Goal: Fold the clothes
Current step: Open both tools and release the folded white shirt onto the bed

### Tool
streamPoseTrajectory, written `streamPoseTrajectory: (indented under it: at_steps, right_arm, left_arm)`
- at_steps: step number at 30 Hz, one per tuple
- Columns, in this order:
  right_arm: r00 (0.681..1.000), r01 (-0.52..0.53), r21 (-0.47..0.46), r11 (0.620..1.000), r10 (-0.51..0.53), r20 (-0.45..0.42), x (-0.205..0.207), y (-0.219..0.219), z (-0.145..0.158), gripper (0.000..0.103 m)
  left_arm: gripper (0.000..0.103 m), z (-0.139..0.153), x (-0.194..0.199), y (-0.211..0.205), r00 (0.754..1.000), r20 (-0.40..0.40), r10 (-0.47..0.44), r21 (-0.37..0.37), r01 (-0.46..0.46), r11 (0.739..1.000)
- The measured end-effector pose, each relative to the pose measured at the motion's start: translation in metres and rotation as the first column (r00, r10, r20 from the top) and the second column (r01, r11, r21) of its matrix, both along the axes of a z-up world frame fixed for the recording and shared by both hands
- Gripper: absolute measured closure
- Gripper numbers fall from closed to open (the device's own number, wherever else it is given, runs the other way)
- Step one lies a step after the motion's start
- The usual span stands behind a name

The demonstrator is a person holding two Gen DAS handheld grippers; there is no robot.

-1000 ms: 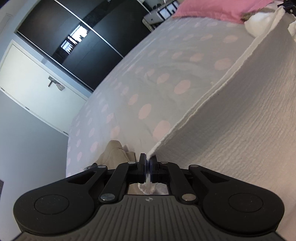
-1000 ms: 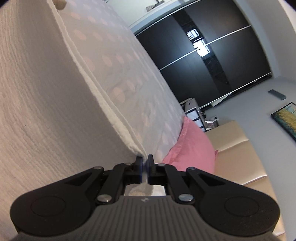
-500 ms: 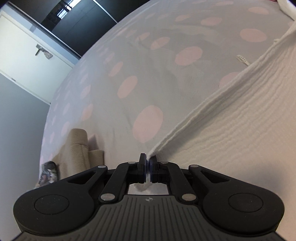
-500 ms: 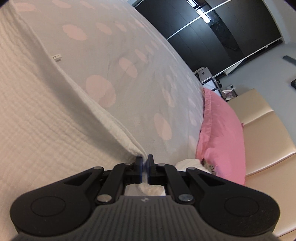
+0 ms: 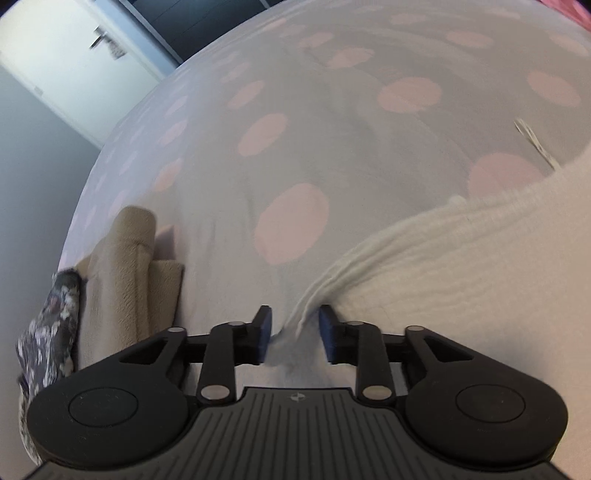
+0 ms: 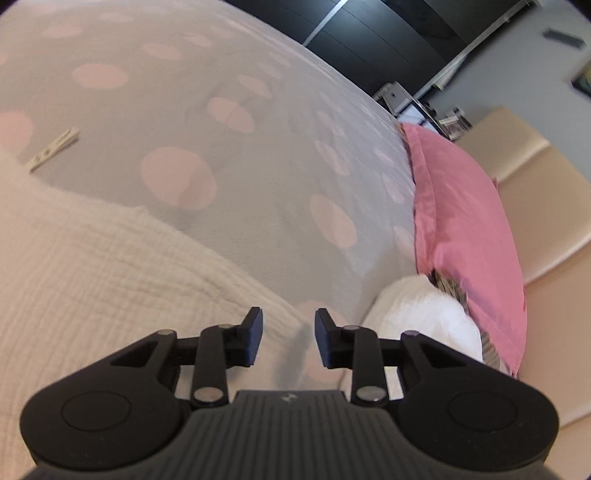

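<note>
- A bedspread point(image 5: 332, 155), pale grey with large pink dots, covers the bed and fills most of both views.
- A pink pillow point(image 6: 461, 221) lies at the bedspread's right edge in the right wrist view.
- A cream padded headboard point(image 6: 546, 206) stands just beyond the pillow.
- A dark sliding wardrobe point(image 6: 399, 33) runs along the far wall.
- A white door point(image 5: 74, 59) with a handle shows at upper left in the left wrist view.
- A beige folded cloth point(image 5: 129, 266) lies at the bed's left edge.
- A dark patterned fabric point(image 5: 51, 332) sits just beside the beige cloth.
</note>
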State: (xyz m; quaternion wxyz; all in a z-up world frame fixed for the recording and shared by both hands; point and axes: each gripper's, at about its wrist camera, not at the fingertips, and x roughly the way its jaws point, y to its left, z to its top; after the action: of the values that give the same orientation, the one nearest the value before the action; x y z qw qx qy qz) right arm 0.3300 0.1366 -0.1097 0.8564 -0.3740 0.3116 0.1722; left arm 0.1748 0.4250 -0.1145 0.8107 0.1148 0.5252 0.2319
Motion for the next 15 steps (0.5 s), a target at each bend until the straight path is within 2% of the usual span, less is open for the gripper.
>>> streamPoseTrajectory:
  at_steps: [3,6,11,15]
  right_arm:
    - [0.996,0.076,0.081,0.994,-0.071,-0.061,0.001,-0.022,0.020,0.066]
    - [0.976,0.170,0.172,0.970,-0.142,-0.166,-0.006,-0.053,0.036,0.065]
    - [0.919,0.294,0.267,0.918,-0.195,-0.343,-0.041,-0.110,0.047,0.061]
    - [0.864,0.379,0.303,0.874,-0.218,-0.453,-0.077,-0.155,0.042,0.056]
  left_arm:
    - [0.070,0.023,-0.018,0.004,0.998,0.053,0.043,-0.042,-0.041,0.998]
    - [0.066,0.045,-0.046,0.002,0.994,0.088,0.070,-0.078,-0.063,0.995]
    - [0.066,0.065,-0.106,-0.011,0.992,0.092,0.088,-0.181,-0.070,0.981]
    - [0.066,0.060,-0.154,-0.025,0.990,0.088,0.110,-0.257,-0.084,0.963]
